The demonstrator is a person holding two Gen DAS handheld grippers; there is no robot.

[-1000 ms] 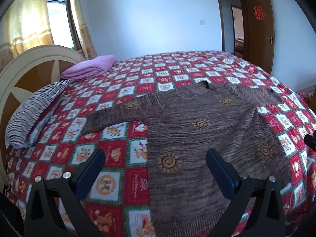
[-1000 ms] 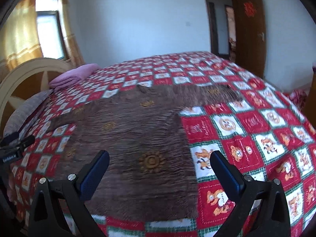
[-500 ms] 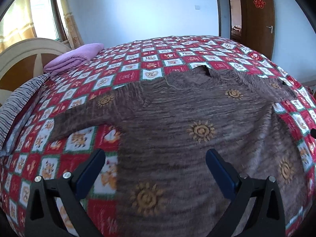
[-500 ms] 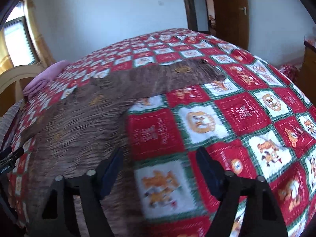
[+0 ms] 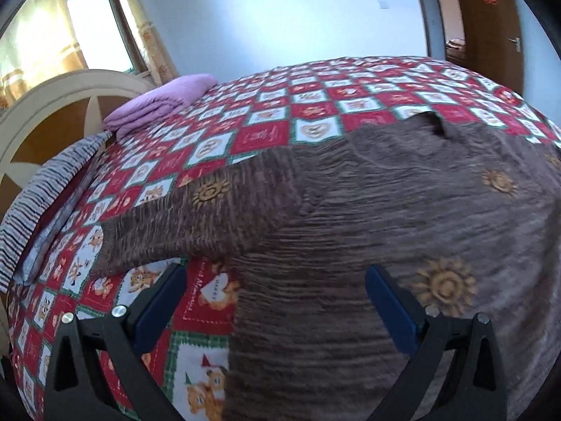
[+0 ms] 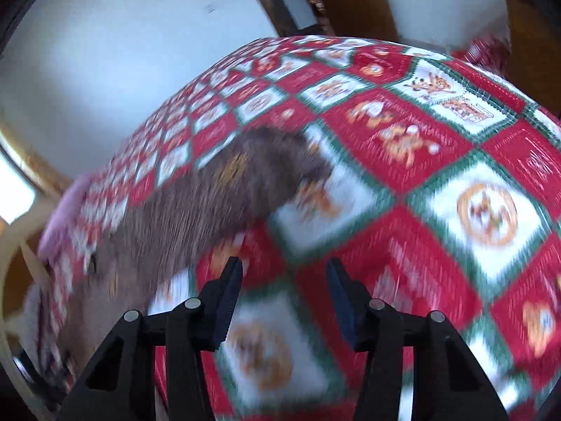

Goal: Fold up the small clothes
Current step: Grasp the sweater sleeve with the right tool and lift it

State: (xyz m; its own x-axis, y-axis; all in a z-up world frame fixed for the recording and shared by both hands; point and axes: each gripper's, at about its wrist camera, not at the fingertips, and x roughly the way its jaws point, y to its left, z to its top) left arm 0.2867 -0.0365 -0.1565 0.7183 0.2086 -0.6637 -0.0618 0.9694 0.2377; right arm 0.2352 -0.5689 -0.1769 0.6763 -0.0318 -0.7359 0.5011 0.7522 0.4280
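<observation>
Brown sweater (image 5: 368,217) lies flat on the quilt (image 5: 315,112), soft, floppy knit, best pinched at the sleeve cuff (image 6: 280,161) — left gripper (image 5: 273,301) spread wide over it, right gripper (image 6: 284,291) just been narrowing, nothing between.

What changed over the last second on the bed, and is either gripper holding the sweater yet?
Both grippers came down closer to the bed. The left gripper, wide open, now hangs by the sweater's near sleeve. The right gripper swung out to the far sleeve and rolled; its jaws have just been closing, nothing between them. Neither holds anything. The sweater lies flat on the quilt, unmoved.
</observation>
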